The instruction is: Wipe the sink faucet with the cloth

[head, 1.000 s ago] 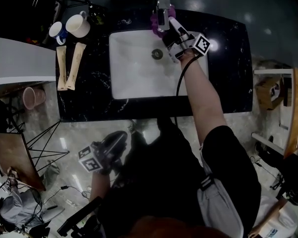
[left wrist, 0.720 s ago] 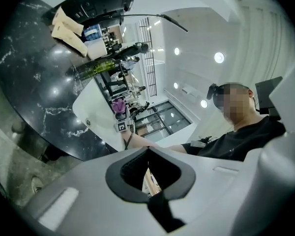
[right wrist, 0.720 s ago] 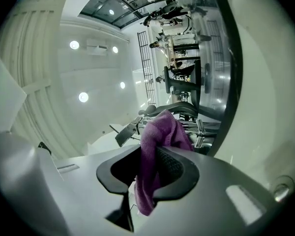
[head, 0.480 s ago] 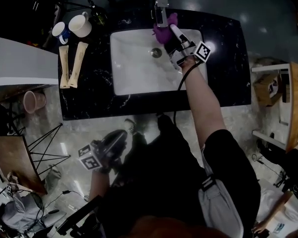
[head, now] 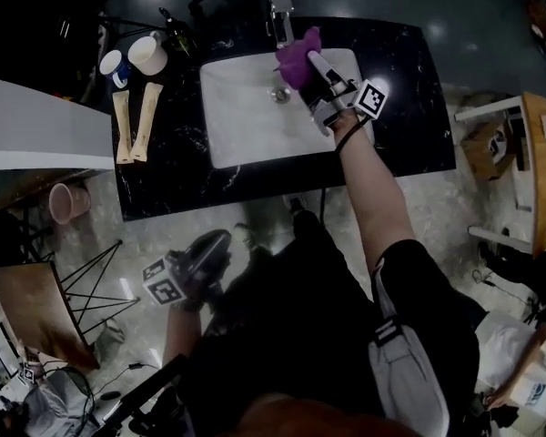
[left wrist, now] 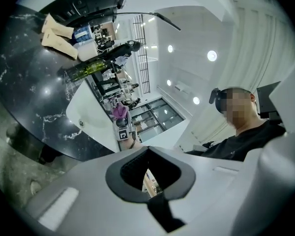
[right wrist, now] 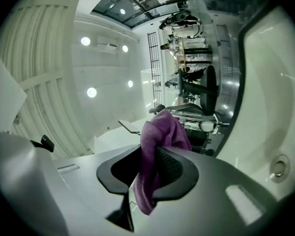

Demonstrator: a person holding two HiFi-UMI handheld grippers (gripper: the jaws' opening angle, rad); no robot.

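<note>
- My right gripper (head: 309,62) has drawn back from the faucet (head: 278,9), jaws clamping the cloth (head: 294,60).
- My left gripper (head: 217,247) is closed, empty, far from the faucet.
- Best: press the cloth flat on the faucet.

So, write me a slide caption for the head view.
Right tool holds purple cloth beside the faucet, over the white sink.

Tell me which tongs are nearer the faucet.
Right. The right tongs, shut on the purple cloth, are over the sink just beside the faucet; the left tongs, shut and empty, hang well short of the counter.
</note>
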